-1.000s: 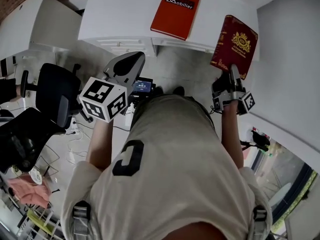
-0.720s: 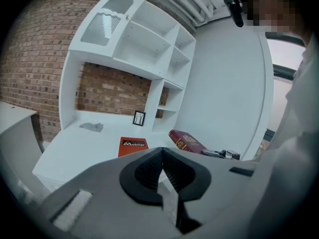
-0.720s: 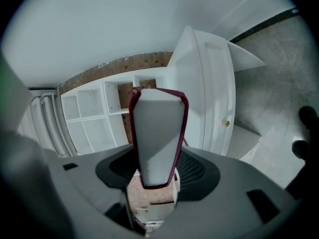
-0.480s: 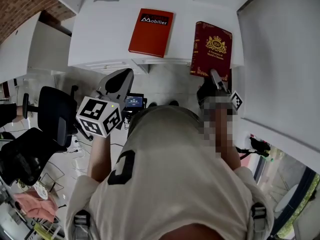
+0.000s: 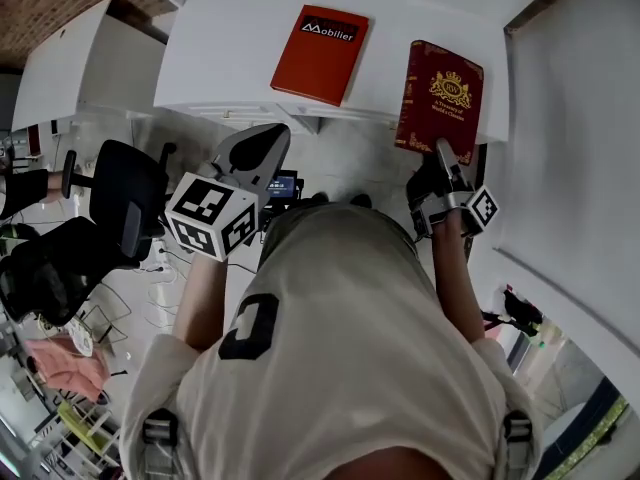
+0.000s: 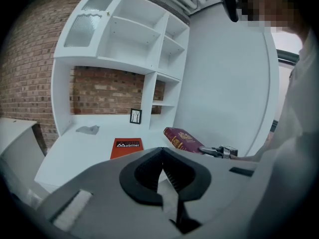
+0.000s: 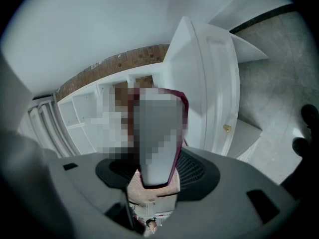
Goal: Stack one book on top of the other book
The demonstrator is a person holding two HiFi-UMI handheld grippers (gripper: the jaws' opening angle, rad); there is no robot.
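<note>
Head view: orange-red book (image 5: 320, 40), white title print, flat on white desk (image 5: 220, 58). Maroon book (image 5: 440, 98), gold crest, over desk's right end. Left gripper (image 5: 252, 153) short of desk.
Left gripper view: jaws together, empty.
Right gripper view: right gripper (image 7: 157, 179) jaws clamp maroon book's edge.

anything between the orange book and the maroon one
Nothing: in the head view only bare white desk shows between the orange book and the maroon book, which the right gripper holds.
</note>
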